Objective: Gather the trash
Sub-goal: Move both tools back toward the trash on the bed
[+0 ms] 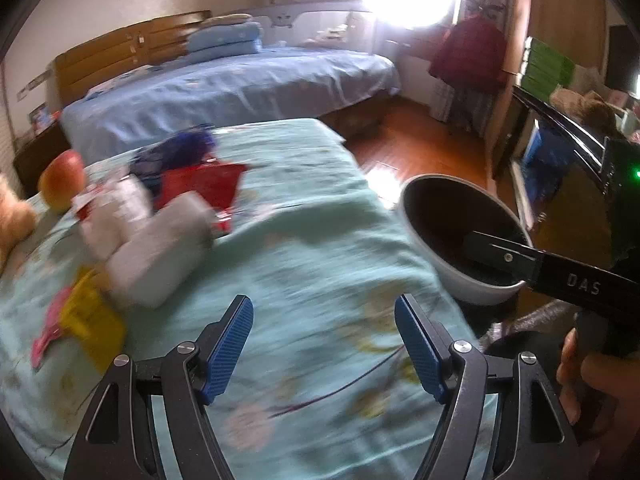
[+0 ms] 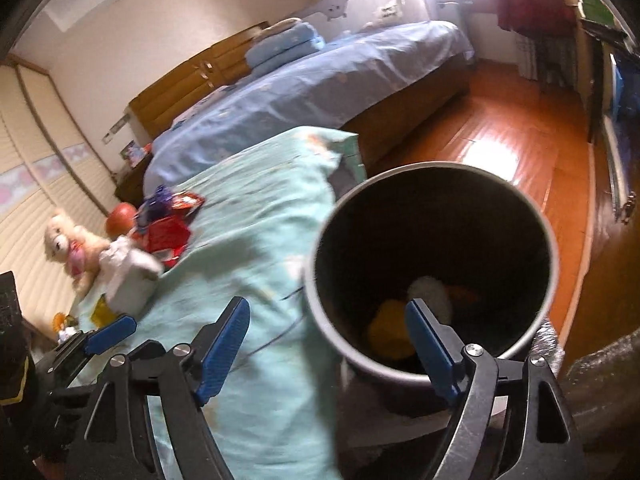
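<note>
A grey trash bin (image 2: 434, 272) stands on the floor beside the teal-covered bed (image 2: 256, 240); inside lie a yellow piece (image 2: 390, 330) and a white wad (image 2: 430, 296). My right gripper (image 2: 326, 344) is open and empty over the bin's near rim. My left gripper (image 1: 324, 346) is open and empty above the teal cover. Trash lies on the bed to its left: a white crumpled wad (image 1: 156, 248), a red wrapper (image 1: 204, 188), a blue-purple wrapper (image 1: 176, 152), a yellow wrapper (image 1: 94, 320) and a pink scrap (image 1: 48, 332). The bin also shows in the left wrist view (image 1: 460, 240).
An apple (image 1: 62, 180) and a plush bear (image 2: 72, 248) lie on the bed by the trash. A second bed with a blue sheet (image 1: 240, 88) stands behind. Wooden floor (image 2: 500, 140) runs along the right, with a dark cabinet (image 1: 560, 140) beyond.
</note>
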The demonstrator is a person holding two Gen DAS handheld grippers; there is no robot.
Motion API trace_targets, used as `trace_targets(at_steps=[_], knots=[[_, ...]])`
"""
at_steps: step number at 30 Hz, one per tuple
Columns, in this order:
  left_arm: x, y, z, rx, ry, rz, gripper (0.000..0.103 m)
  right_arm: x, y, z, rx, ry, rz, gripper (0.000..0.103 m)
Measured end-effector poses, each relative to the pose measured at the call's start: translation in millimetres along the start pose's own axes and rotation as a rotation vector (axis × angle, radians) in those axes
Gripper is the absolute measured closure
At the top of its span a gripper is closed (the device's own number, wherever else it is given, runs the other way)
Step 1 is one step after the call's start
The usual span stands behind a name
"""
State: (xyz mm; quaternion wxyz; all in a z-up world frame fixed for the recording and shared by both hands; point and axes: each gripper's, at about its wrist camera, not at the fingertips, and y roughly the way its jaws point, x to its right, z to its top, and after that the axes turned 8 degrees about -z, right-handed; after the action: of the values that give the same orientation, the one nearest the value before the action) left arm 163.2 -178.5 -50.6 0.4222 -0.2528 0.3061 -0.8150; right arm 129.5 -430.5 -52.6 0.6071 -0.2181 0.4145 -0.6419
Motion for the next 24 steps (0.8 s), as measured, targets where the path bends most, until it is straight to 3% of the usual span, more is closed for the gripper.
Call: trace_targets(at_steps=[16,24], knots=[[-51.8,-70.7,-56.0,0.027,-0.159,0.138,0.03,-81.9,14.3,-25.8,-0.058,-0.103,0.122,0.021],[-76.0,-93.7,-64.8,0.015,-0.232,0.182,0.03,-115.0,25.0,-31.5,-0.082,-0.152,0.17,0.02]])
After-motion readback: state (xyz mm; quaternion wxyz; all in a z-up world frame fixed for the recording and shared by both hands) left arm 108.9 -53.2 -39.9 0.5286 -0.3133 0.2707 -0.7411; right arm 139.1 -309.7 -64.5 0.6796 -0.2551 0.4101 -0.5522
